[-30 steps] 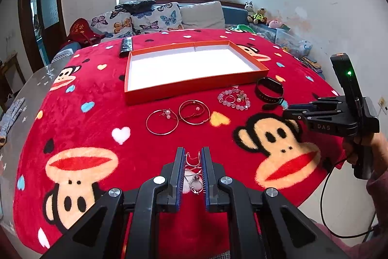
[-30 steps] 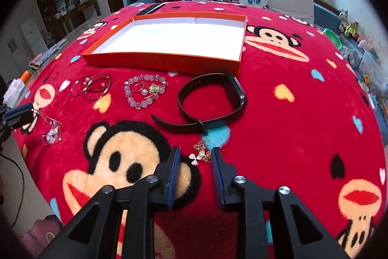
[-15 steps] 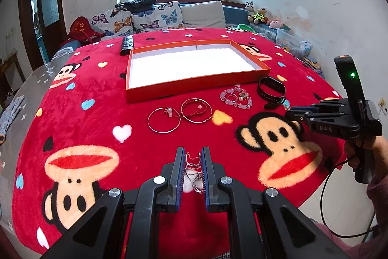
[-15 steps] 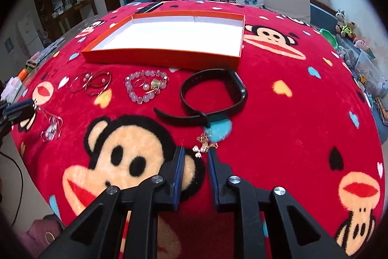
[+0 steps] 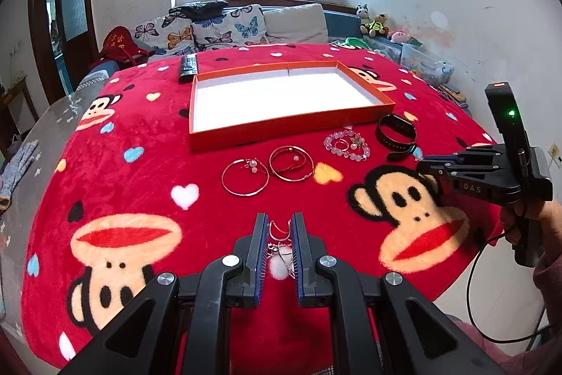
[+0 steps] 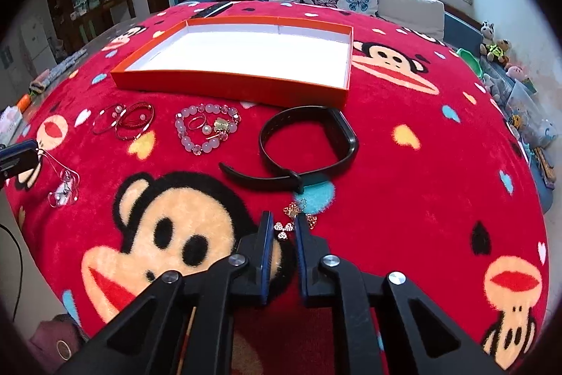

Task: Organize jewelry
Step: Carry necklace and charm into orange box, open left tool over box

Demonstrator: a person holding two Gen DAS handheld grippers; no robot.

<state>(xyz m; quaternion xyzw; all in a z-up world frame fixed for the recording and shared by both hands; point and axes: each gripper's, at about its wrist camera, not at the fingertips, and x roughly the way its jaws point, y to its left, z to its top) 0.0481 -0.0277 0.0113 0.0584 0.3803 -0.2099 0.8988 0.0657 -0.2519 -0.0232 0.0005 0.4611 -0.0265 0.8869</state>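
Note:
My left gripper (image 5: 279,224) is shut on a thin rose-gold bangle with charms (image 5: 280,234), just above the red monkey blanket; in the right wrist view that bangle (image 6: 63,188) dangles from the left gripper (image 6: 21,157). My right gripper (image 6: 283,224) is closing on a gold clover charm chain (image 6: 282,228) lying by the black wristband (image 6: 309,146), and its pads touch a charm. The orange tray (image 5: 288,129) with a white floor lies behind. Two hoop bangles (image 5: 246,176) and a bead bracelet (image 5: 346,146) lie in front of it.
A remote (image 5: 188,67) lies at the tray's far left corner. A sofa with butterfly cushions (image 5: 224,27) and soft toys (image 5: 377,25) stand behind the table. A grey glove (image 5: 17,164) rests at the left edge. A hand (image 5: 534,217) grips the right tool, with a cable trailing.
The right gripper's jaws have narrowed around the clover charm chain. The left gripper still holds the thin bangle in the same place.

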